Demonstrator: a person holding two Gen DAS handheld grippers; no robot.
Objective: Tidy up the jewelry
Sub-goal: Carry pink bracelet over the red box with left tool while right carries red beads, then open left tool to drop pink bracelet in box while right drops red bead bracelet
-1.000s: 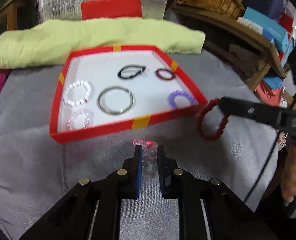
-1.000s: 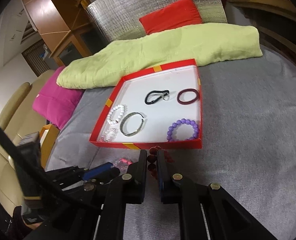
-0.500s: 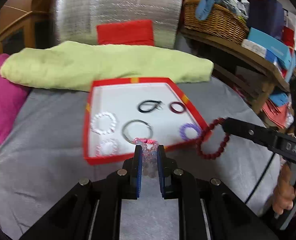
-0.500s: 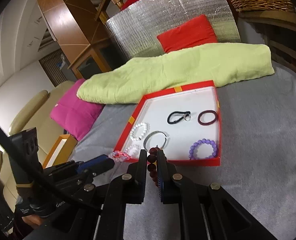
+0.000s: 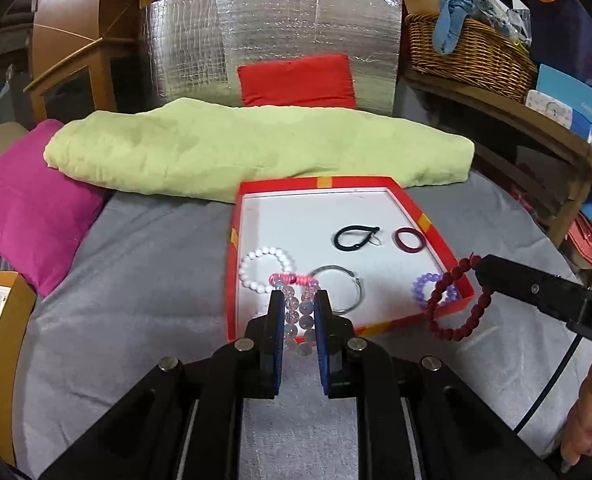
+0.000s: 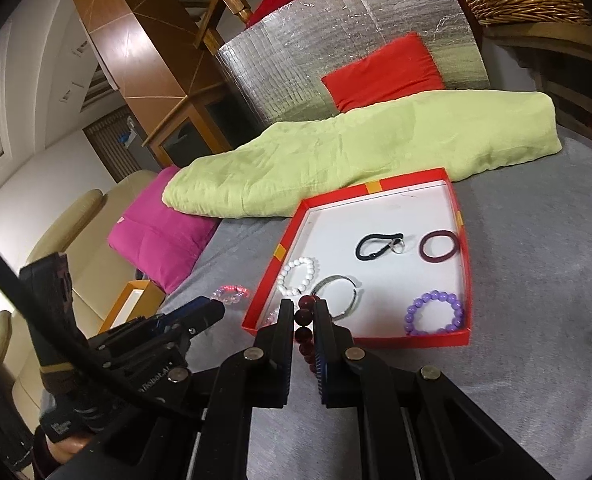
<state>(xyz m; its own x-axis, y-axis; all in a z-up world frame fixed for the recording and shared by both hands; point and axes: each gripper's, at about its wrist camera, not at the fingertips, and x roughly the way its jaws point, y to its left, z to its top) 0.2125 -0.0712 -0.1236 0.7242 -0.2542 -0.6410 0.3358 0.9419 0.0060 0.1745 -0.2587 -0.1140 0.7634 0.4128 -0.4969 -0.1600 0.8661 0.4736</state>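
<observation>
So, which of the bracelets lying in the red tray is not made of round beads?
The thin silver metal bangle in the middle of the red tray; the white and purple bracelets are beaded.

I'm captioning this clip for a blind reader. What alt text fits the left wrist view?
The left gripper holds a clear and pink bead bracelet above the near edge of a red tray on a grey cloth. At right, the right gripper holds a dark red bead bracelet. Other bracelets and bands lie in the tray, with a green bundle behind.
</observation>
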